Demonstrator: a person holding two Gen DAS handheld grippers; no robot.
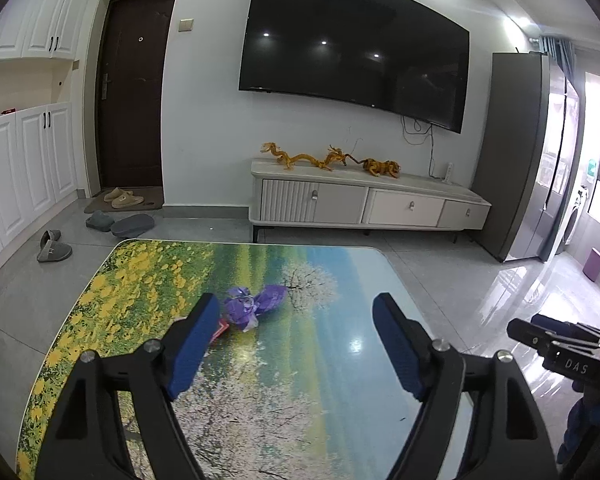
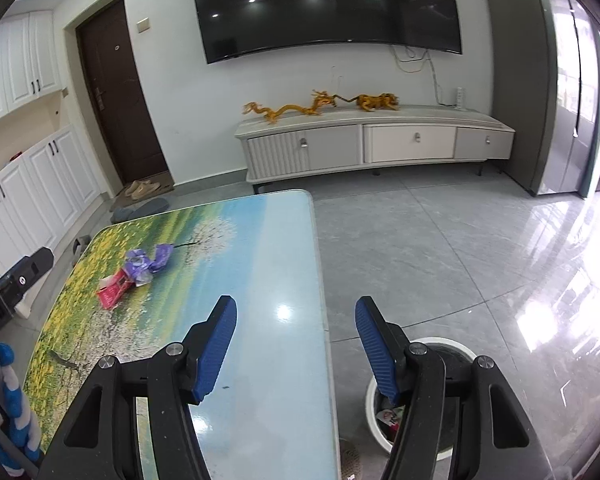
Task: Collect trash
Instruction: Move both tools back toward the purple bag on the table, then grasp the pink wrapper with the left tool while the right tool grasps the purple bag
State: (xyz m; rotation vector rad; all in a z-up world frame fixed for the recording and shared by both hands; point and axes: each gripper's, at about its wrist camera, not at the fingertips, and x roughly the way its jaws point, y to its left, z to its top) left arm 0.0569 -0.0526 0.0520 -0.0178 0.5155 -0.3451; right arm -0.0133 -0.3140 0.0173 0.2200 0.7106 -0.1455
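Left wrist view looks along the left claw (image 1: 296, 312), whose blue pads are spread wide with nothing pinched between them, low over a surface (image 1: 332, 360) printed with a flowery landscape. Crumpled purple wrappers (image 1: 254, 304) lie on that surface just beyond the left pad, and a sliver of a red carton (image 1: 221, 327) peeks out from behind the same pad, touching the wrappers. At the right edge of this view part of the other tool shows above the grey tiled floor (image 1: 440, 280).

Right wrist view shows the right claw (image 2: 296, 312) also spread and empty, straddling the right edge of the surface: its left pad is over the top, its right pad over a white trash bin (image 2: 374, 408) standing on the floor just beside the surface, with some scraps inside. The purple wrappers and red carton sit together well to the left, near the far left part of the surface.
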